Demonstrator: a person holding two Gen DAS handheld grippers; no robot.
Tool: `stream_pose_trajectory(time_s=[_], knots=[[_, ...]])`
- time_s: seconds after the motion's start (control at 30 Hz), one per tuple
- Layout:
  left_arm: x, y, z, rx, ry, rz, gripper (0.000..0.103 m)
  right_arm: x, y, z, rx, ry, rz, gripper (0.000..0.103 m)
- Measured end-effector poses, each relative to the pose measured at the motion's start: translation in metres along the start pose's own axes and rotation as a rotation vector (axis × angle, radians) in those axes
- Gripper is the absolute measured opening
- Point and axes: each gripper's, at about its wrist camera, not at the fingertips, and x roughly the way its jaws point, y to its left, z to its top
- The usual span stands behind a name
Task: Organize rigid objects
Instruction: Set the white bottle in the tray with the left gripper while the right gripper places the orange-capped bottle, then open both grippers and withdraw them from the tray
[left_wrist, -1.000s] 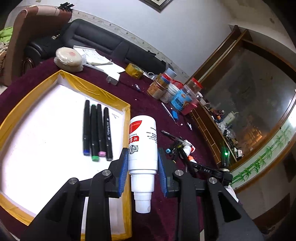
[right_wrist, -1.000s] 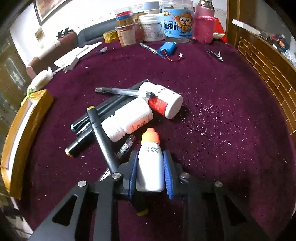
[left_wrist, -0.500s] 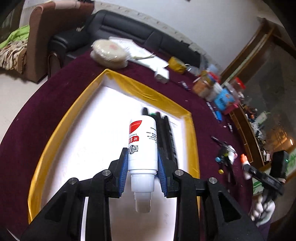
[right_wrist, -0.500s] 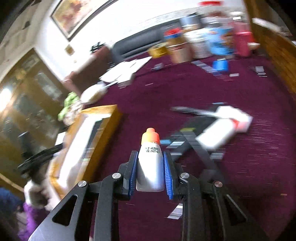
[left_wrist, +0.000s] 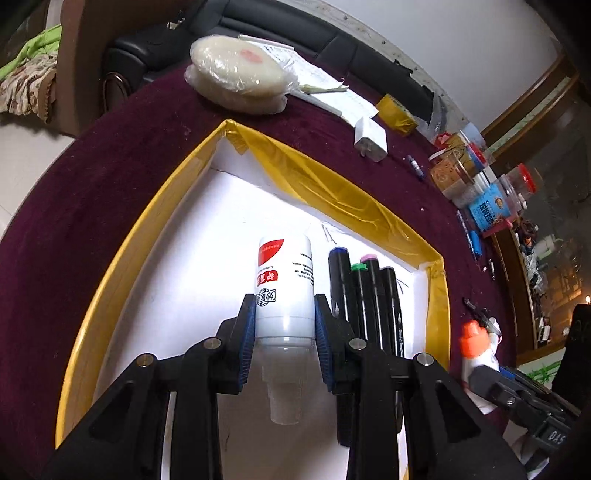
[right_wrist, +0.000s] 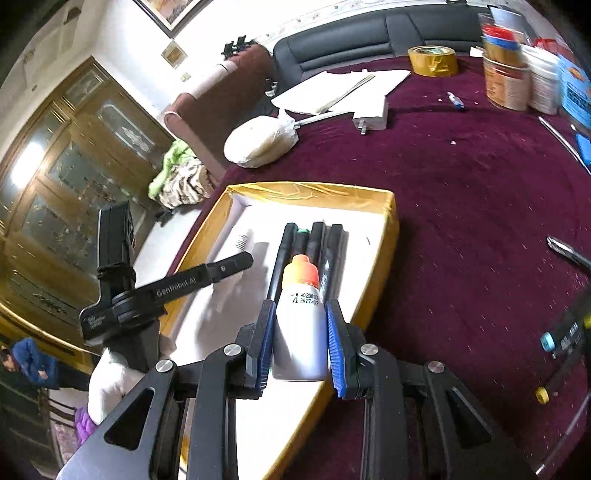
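Observation:
My left gripper (left_wrist: 284, 325) is shut on a white bottle with a red label (left_wrist: 284, 280), held over the white floor of the yellow-rimmed tray (left_wrist: 155, 206). Several black markers (left_wrist: 365, 295) lie side by side in the tray just right of it. My right gripper (right_wrist: 299, 339) is shut on a small white bottle with an orange cap (right_wrist: 300, 310), held over the tray's near right edge (right_wrist: 384, 258), with the markers (right_wrist: 314, 240) beyond it. The left gripper's arm (right_wrist: 166, 291) shows at the left, and the small bottle (left_wrist: 476, 343) shows at the right in the left wrist view.
The tray sits on a maroon table (right_wrist: 480, 206). A wrapped round bundle (left_wrist: 240, 74), papers, a white charger (left_wrist: 371, 140), a yellow tape roll (right_wrist: 432, 59) and several jars (left_wrist: 476, 184) stand at the far side. Pens and markers (right_wrist: 565, 332) lie at the right.
Both grippers have moved left from the pile of markers and bottles to the tray, each with its bottle. The left bottle is now low beside the markers.

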Motion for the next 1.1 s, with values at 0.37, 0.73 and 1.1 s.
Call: stream_pose_trajectory(time_s=[0.37, 0.73, 1.1], knots=[[-0.021, 0.006, -0.010, -0.039, -0.027, -0.076, 0.047, 0.029, 0.010, 0.017, -0.001, -0.017, -0.226, 0.032], [-0.084, -0.030, -0.039, 0.012, -0.156, -0.137, 0.063, -0.062, 0.007, 0.000, -0.114, -0.286, -0.327, 0.040], [-0.037, -0.180, -0.101, 0.334, 0.010, -0.236, 0.071, -0.168, -0.153, -0.065, 0.148, -0.496, -0.536, 0.096]])
